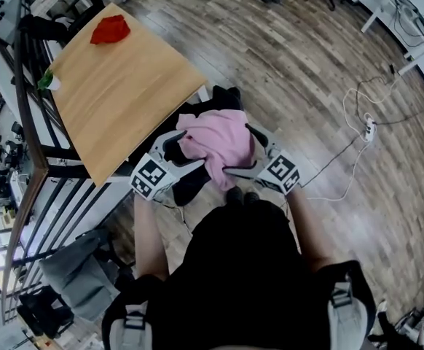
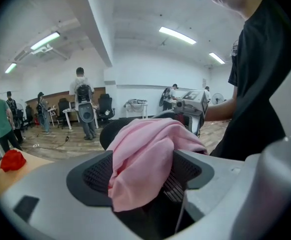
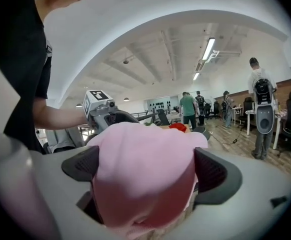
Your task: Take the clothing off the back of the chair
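Pink cloth (image 1: 216, 146) sits bunched up between two hand-held grippers, right in front of the person who holds them. The person wears a black top and stands on a wood floor (image 1: 307, 71). The left hand-held gripper (image 1: 179, 150) comes at the cloth from one side. The right hand-held gripper (image 1: 247, 152) comes from the other side, and the two point toward each other.

Seen from the left hand-held gripper (image 2: 143, 169), its jaws are wide apart. The pink cloth (image 2: 145, 159) hangs loose in the gap between them, and some of one dark pad (image 2: 98, 173) shows beside it. The pads do not squeeze it.

Seen from the right hand-held gripper (image 3: 145, 171), its jaws are wide apart too. The cloth (image 3: 145, 174) fills most of the gap in a big soft lump and lies over the jaws. It does not look squeezed there either.

A black chair (image 1: 223, 97) is just behind the cloth. Its round back (image 2: 108, 134) shows past the cloth in the left gripper view. I cannot tell if the cloth touches the chair.

A desk (image 1: 124, 86) stands close by on the person's left. A red rag (image 1: 111, 30) lies at its far end. A white cord (image 1: 358, 122) runs over the floor on the right. Other people stand far off in the room.
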Available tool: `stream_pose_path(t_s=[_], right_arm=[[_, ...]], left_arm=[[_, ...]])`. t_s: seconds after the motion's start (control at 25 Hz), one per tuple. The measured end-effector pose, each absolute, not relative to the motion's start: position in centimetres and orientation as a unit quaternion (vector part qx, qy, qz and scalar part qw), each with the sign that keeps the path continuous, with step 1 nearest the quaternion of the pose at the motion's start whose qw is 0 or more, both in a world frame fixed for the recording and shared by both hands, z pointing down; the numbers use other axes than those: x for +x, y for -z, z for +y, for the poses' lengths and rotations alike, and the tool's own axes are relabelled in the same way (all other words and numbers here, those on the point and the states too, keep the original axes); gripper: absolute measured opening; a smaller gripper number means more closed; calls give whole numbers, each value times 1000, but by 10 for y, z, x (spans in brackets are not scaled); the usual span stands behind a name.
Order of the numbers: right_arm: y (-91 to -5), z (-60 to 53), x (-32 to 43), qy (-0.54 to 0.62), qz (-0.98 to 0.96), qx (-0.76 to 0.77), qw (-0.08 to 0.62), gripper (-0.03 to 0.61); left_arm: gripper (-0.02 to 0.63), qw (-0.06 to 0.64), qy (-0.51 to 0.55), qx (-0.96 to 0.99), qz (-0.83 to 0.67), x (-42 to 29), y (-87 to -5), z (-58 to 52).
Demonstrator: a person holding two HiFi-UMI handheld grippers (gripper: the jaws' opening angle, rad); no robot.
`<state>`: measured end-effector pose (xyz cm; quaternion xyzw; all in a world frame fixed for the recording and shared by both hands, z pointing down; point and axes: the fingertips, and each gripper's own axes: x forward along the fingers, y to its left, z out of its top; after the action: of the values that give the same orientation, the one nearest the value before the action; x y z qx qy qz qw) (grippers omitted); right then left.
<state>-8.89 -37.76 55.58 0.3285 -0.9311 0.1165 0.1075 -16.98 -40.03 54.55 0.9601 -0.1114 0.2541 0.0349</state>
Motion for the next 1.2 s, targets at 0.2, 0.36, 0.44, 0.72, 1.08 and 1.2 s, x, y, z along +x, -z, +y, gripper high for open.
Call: stream_pose_path(t_s=[0.2,0.36,0.44,0.72,1.08,1.2], right_arm=[[-557,-375,-92,-129,-933,320,104,571],[-558,-373,-91,-135,-930,326,103,571],[-558,-371,-92,-139,-929,326,106,564],[-556,-362,-89,-148,-927,326,117,477],[-559,-339,-82,-142,-928,315,141,212],[-560,-335,-81,-125,-931,306,153,156]], left_arm=[[357,36,-251,963,-89,-173,-552,-403],[356,38,-244,967,-55,-162,-554,-401],[356,37,-241,969,-45,-157,-553,-401],[346,27,-239,970,-38,-137,-551,-401],[145,-15,-261,965,-8,-117,-546,-382],[125,-22,-271,962,-11,-114,-544,-378]])
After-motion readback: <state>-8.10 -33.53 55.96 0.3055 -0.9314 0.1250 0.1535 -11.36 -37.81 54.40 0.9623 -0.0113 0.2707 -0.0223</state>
